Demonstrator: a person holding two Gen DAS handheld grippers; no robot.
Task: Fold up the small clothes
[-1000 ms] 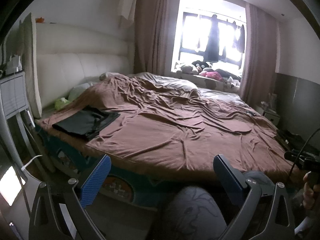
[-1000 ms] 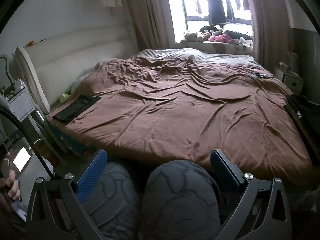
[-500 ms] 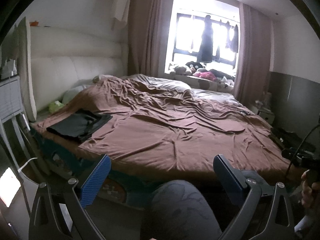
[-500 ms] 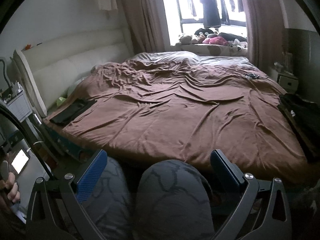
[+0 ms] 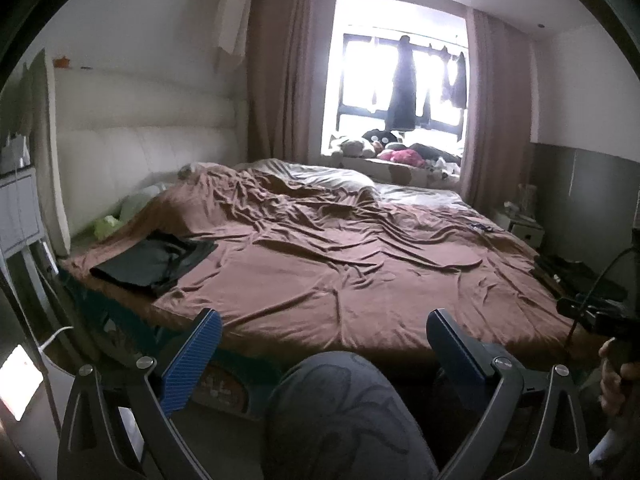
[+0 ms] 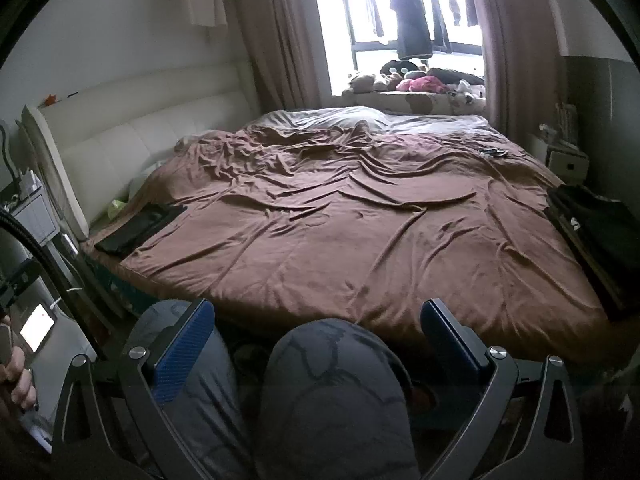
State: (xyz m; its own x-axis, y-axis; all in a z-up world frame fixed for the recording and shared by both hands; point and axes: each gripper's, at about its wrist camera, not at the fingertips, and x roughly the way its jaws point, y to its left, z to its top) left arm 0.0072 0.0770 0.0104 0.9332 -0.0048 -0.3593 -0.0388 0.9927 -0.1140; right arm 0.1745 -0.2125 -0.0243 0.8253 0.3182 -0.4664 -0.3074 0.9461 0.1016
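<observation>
Right now both grippers are held low, in front of the near edge of a big bed (image 6: 360,240), and neither one touches any cloth. The left gripper (image 5: 322,346) has its jaws wide apart with nothing between them. The right gripper (image 6: 316,332) is the same, wide apart and holding nothing. Each has blue ribbed pads (image 5: 192,360) on the fingers.

Under the grippers I can see the person's knees (image 6: 336,392) in grey patterned trousers. They are just in front of the bed's edge.

A wrinkled brown sheet (image 5: 340,272) covers most of the bed. On the left corner, near the white padded headboard (image 6: 140,140), lies a dark folded garment (image 5: 154,262), flat on the sheet. It is well apart from both grippers. On the right side of the bed there is a dark pile of clothes (image 6: 596,228) at the edge of the sheet, also well apart from the grippers.

At the far side, a bright window (image 5: 400,80) has dark clothes hanging in it, and soft toys (image 6: 400,78) sit on the sill. Pinkish curtains (image 5: 280,80) hang on both sides.

In the left view, the person's right hand (image 5: 616,380) shows at the far right edge, wrapped round a dark handle. In the right view, fingers of the left hand (image 6: 16,376) show at the far left edge.
</observation>
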